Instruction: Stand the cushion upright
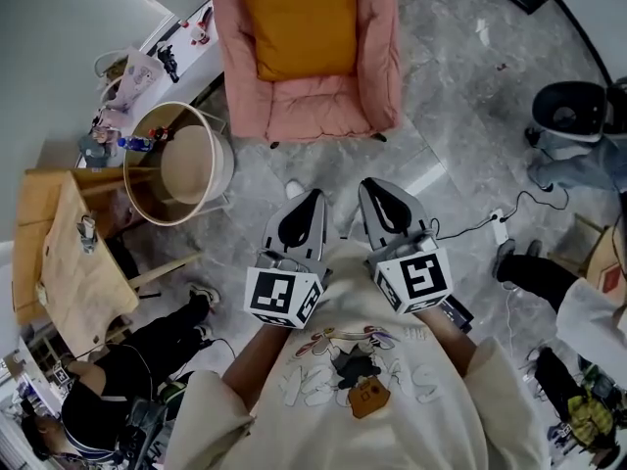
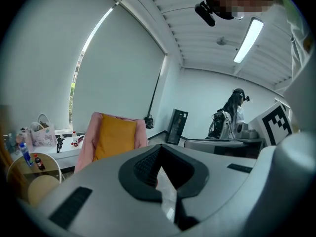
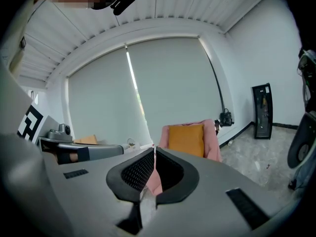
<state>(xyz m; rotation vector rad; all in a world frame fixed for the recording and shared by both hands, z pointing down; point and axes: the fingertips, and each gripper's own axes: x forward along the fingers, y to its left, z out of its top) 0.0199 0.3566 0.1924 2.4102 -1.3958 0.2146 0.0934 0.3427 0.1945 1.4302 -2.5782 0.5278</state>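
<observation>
An orange cushion (image 1: 294, 18) stands upright against the back of a pink armchair (image 1: 333, 106) at the top of the head view. It also shows in the left gripper view, cushion (image 2: 114, 138), and in the right gripper view, cushion (image 3: 186, 139). My left gripper (image 1: 315, 196) and right gripper (image 1: 370, 184) are side by side close to my chest, well short of the chair, both pointing toward it. The left gripper (image 2: 159, 149) is shut and holds nothing. The right gripper (image 3: 154, 151) has its tips together with nothing between them.
A round side table (image 1: 181, 164) stands left of the chair, beside a wooden table (image 1: 69, 253) and a cluttered shelf (image 1: 147, 67). A person's legs (image 1: 147, 346) lie at lower left. A power strip and cable (image 1: 498, 225) lie on the marble floor at right, near a black fan-like device (image 1: 573, 111).
</observation>
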